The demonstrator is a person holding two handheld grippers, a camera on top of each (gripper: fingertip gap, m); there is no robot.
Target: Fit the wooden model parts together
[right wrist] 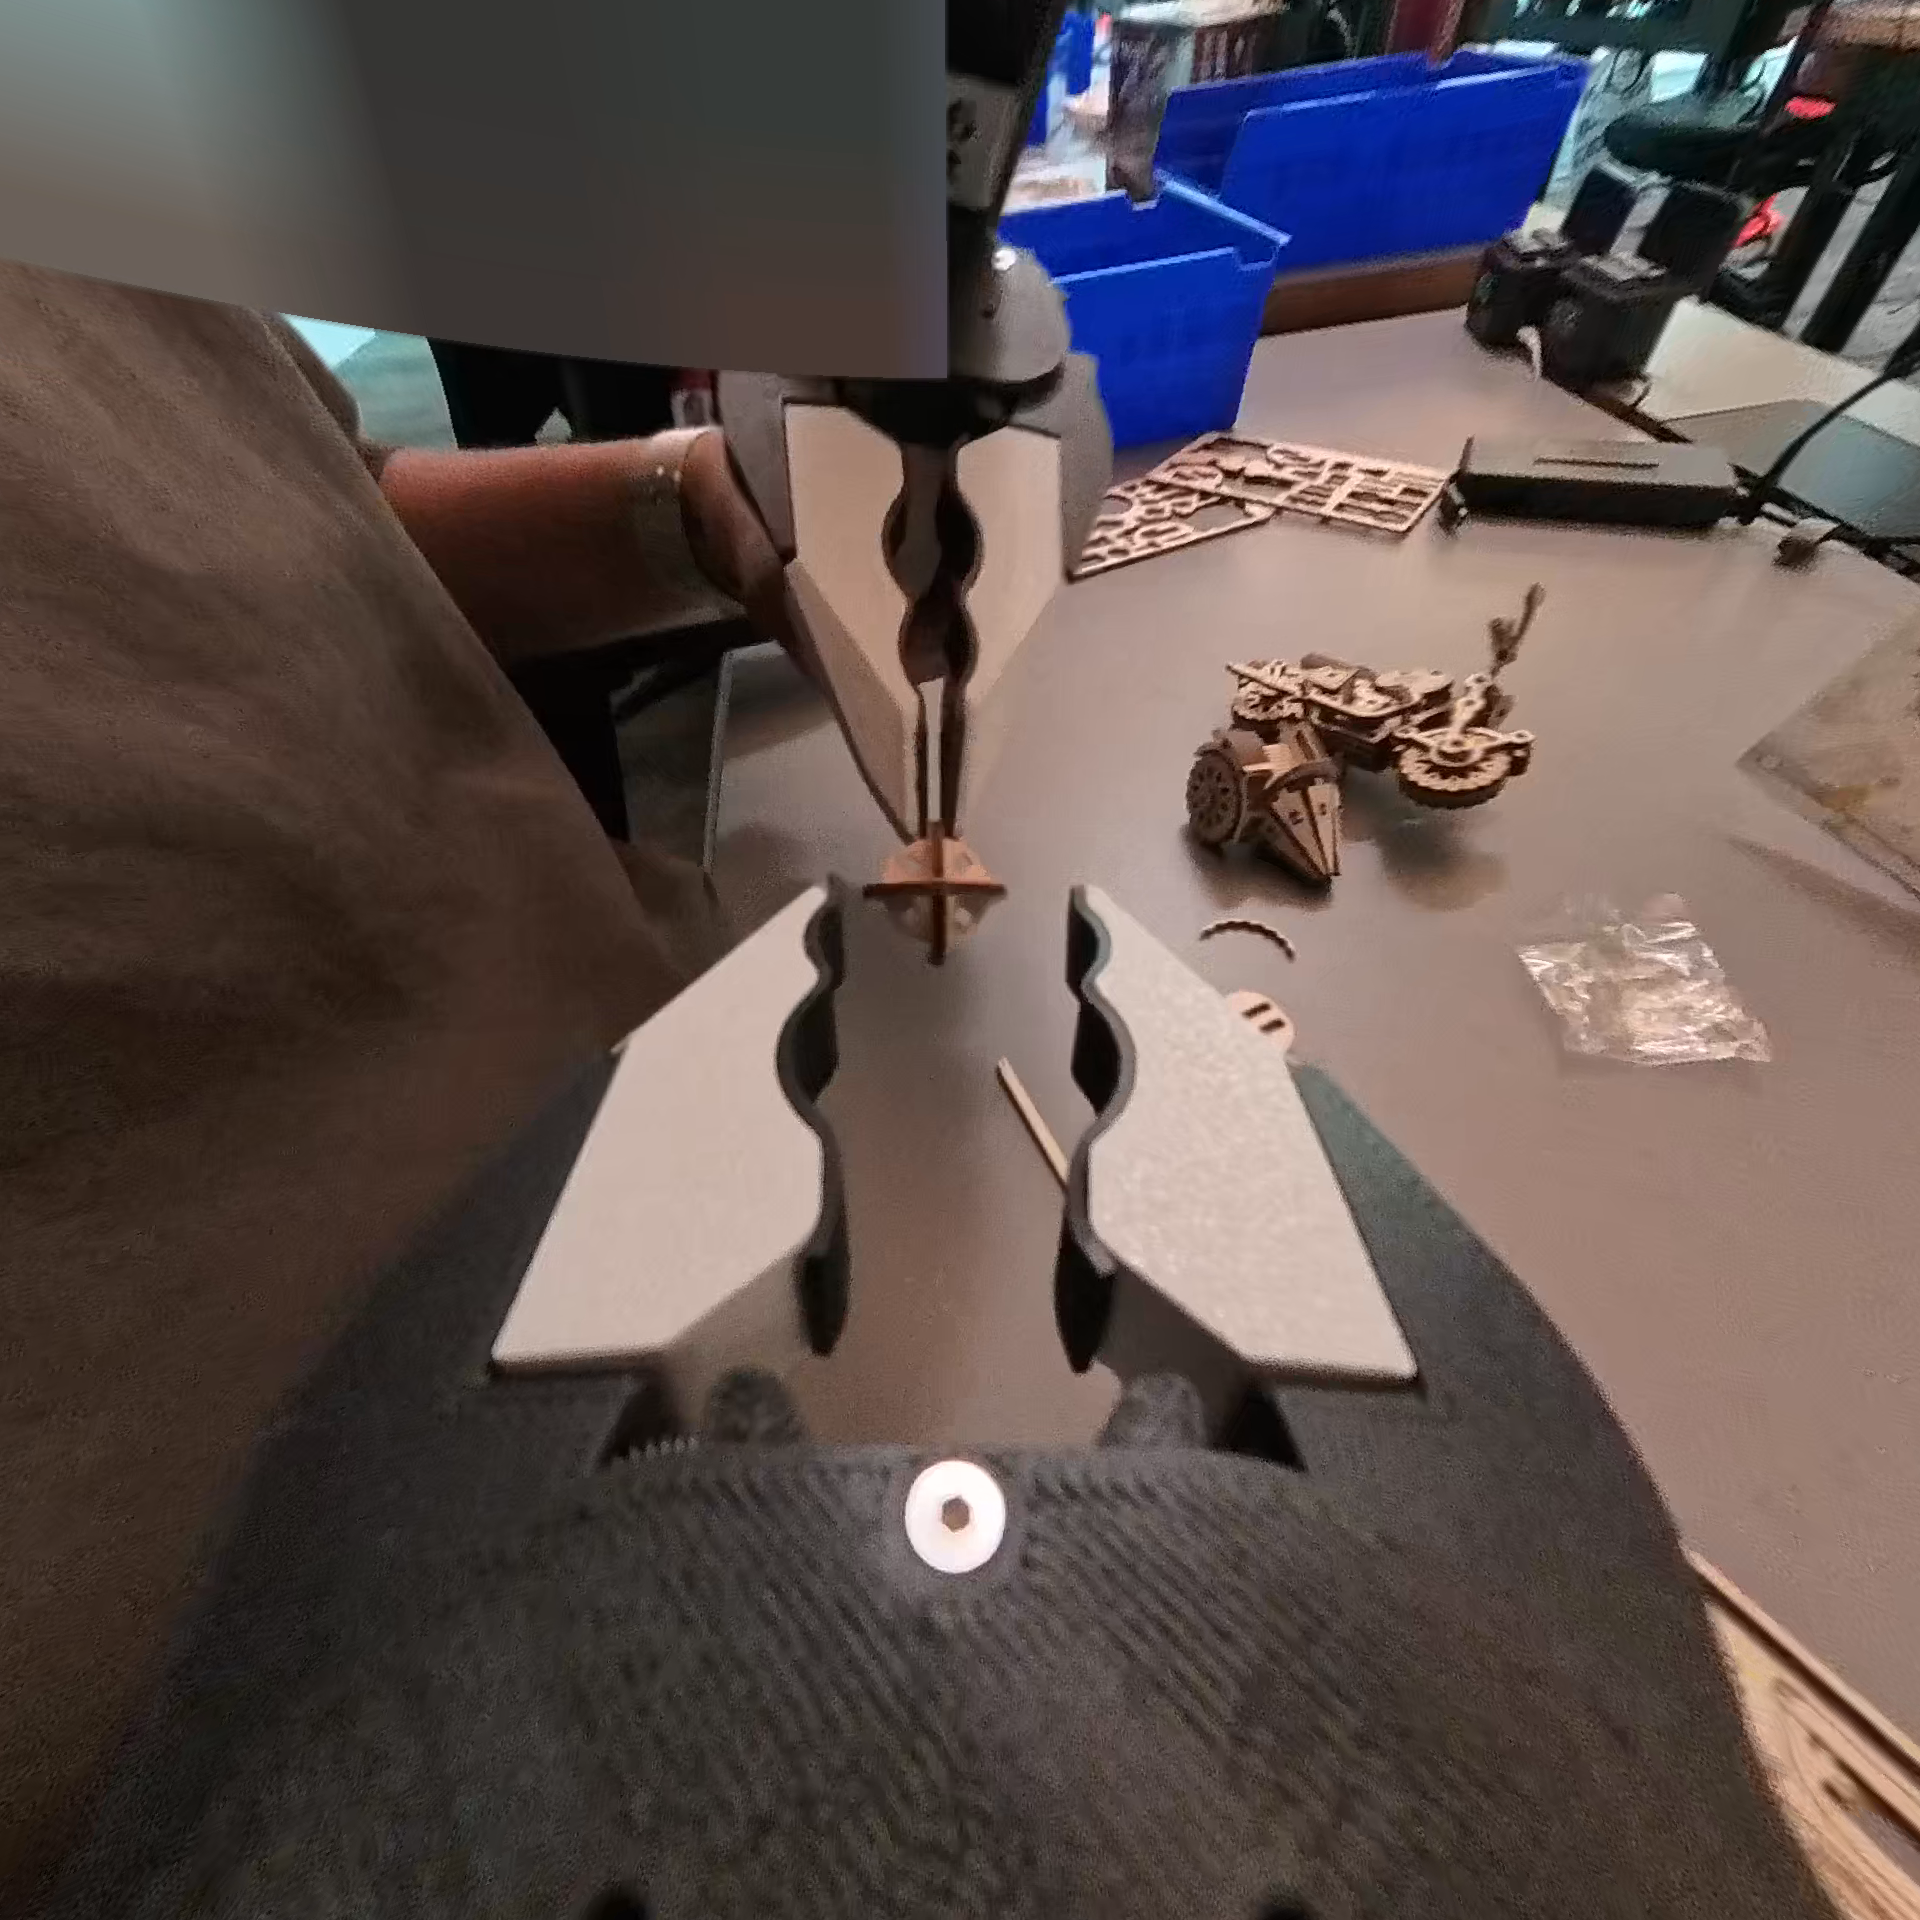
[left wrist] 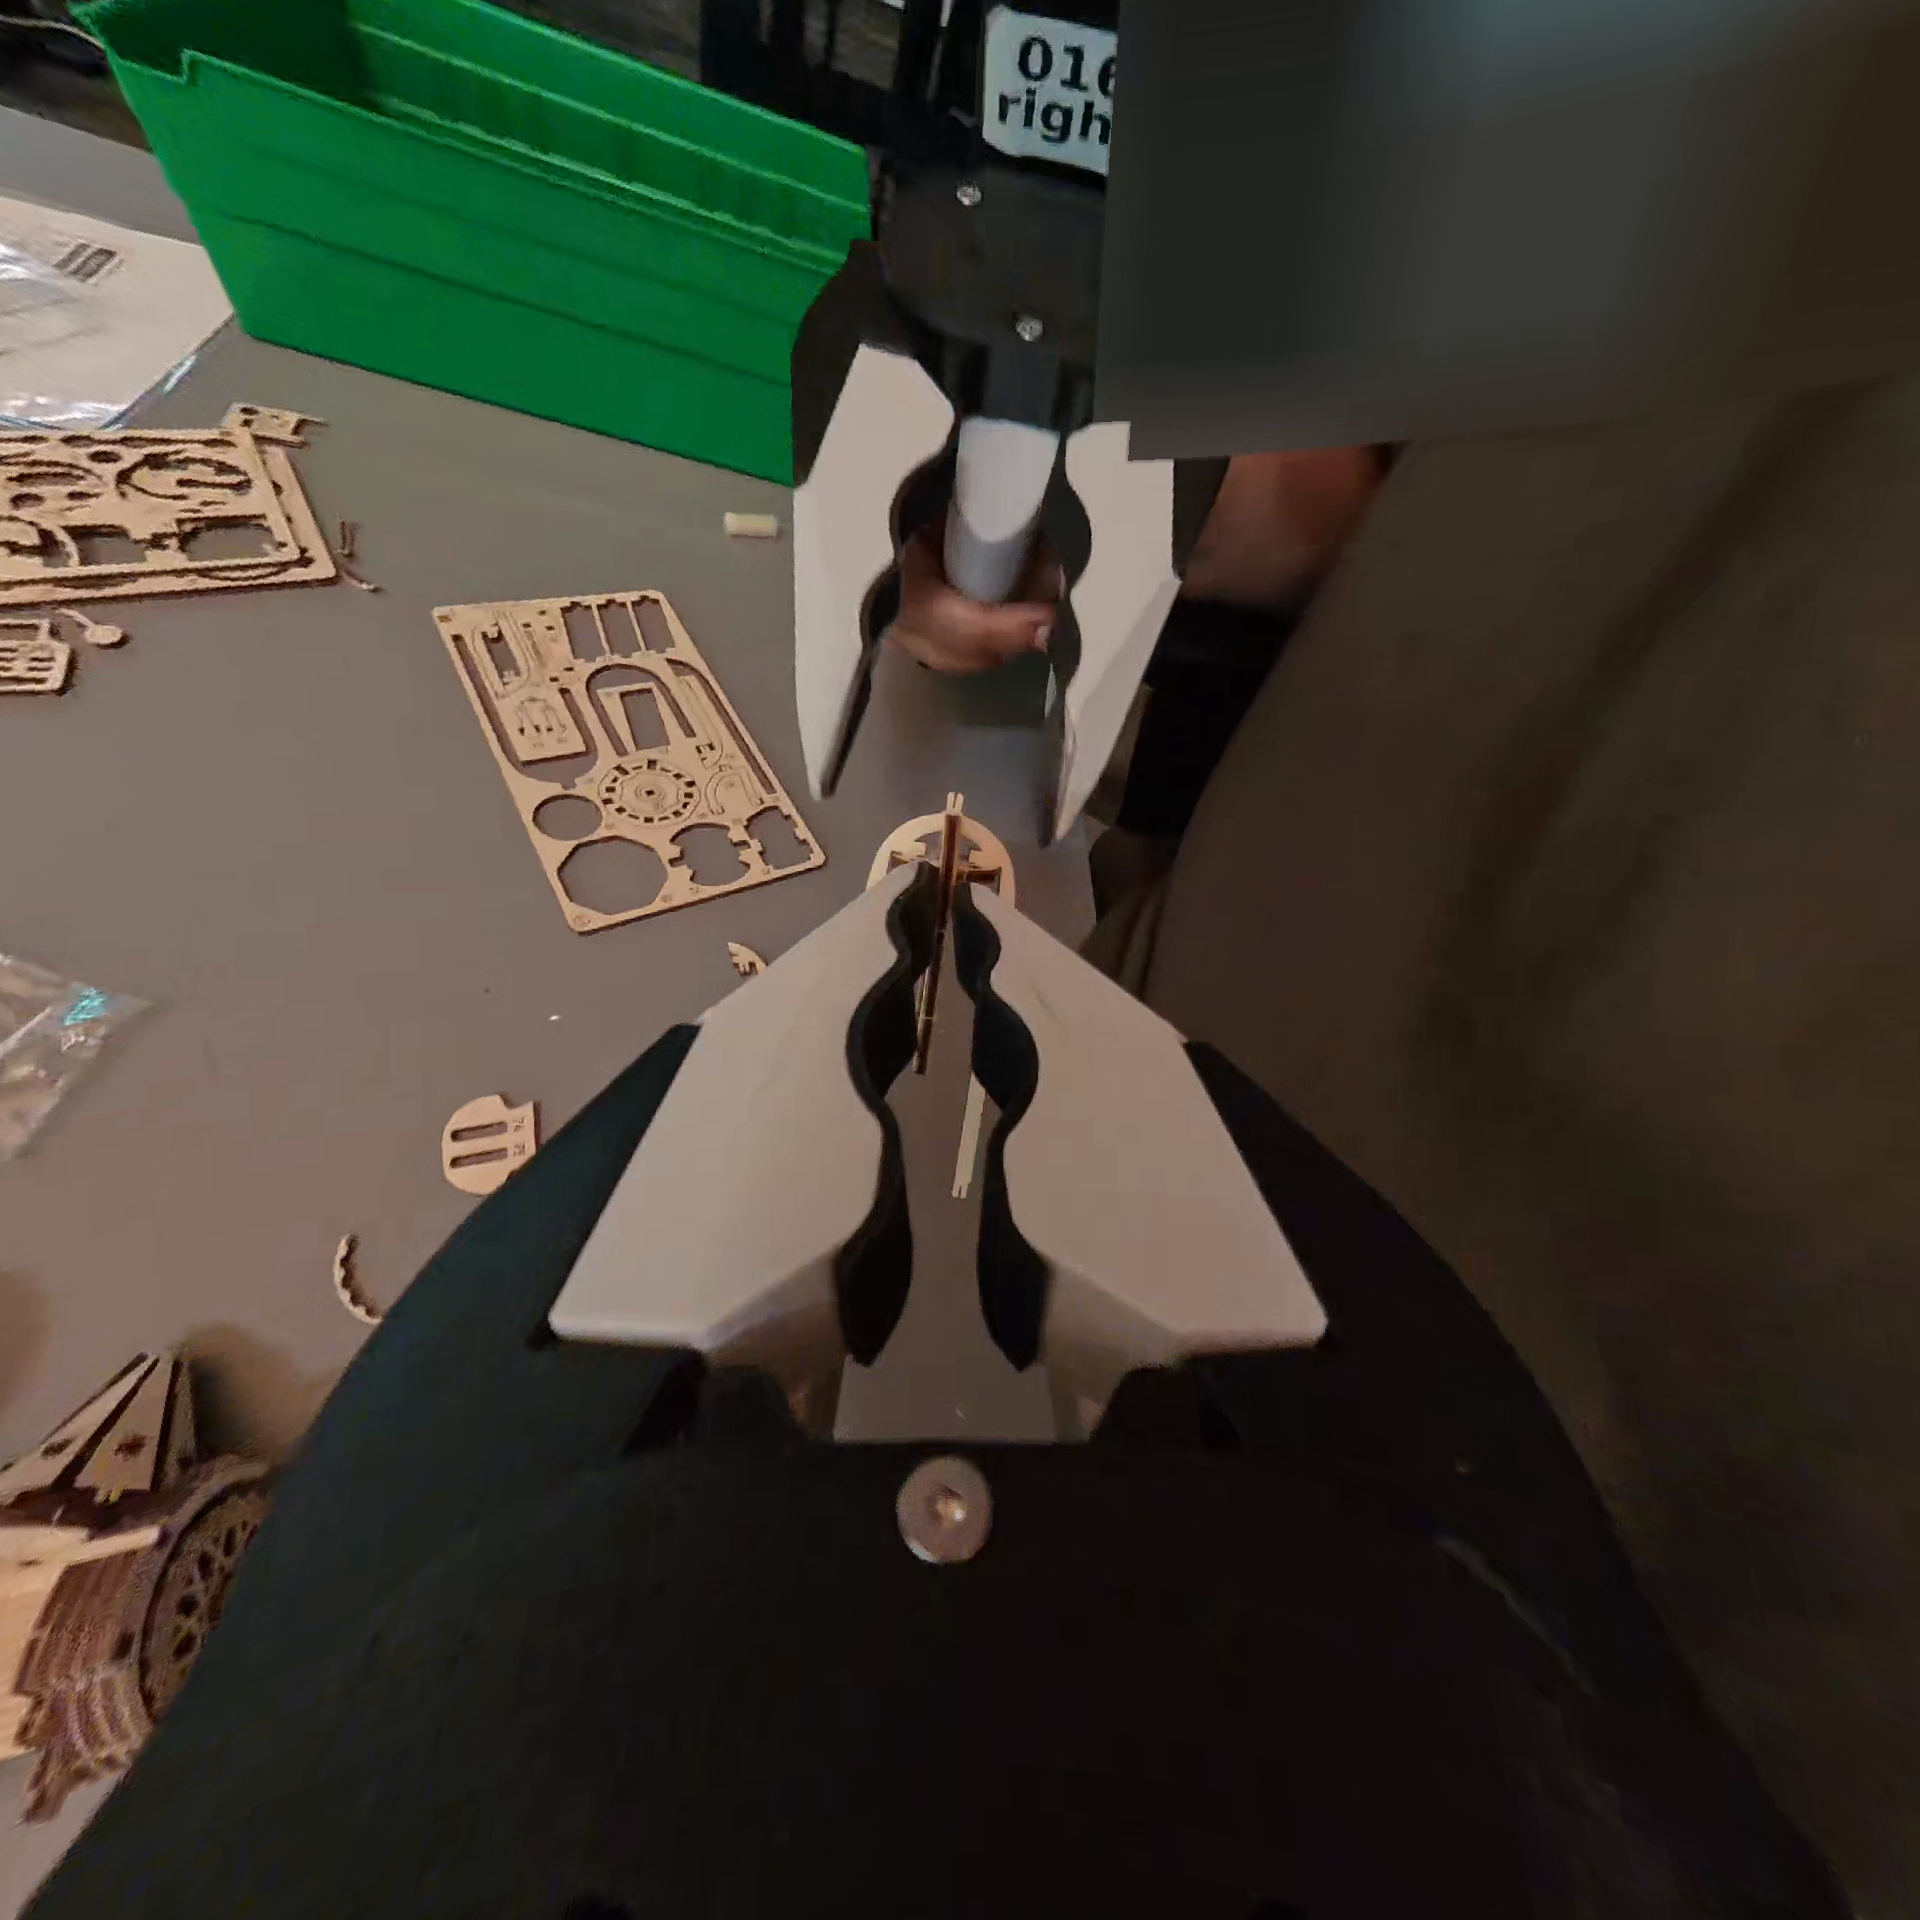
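My left gripper (left wrist: pixel 941 885) is shut on a small wooden assembly (left wrist: pixel 896 847): a thin flat piece held edge-on between the pads, with a round disc crossing it at the tip. In the right wrist view the left gripper (right wrist: pixel 935 816) comes down from above and holds the cross-shaped assembly (right wrist: pixel 935 891) just above the grey table. My right gripper (right wrist: pixel 956 899) is open and empty. Its fingertips flank the assembly on both sides without touching it. The right gripper (left wrist: pixel 943 812) also shows opposite in the left wrist view.
A thin wooden stick (right wrist: pixel 1029 1117), a slotted half-round piece (left wrist: pixel 488 1143) and a toothed arc (right wrist: pixel 1247 930) lie close by. A wooden motorcycle model (right wrist: pixel 1351 748), a plastic bag (right wrist: pixel 1642 997), punched sheets (left wrist: pixel 623 758), a green bin (left wrist: pixel 499 208) and blue bins (right wrist: pixel 1164 312) stand farther off.
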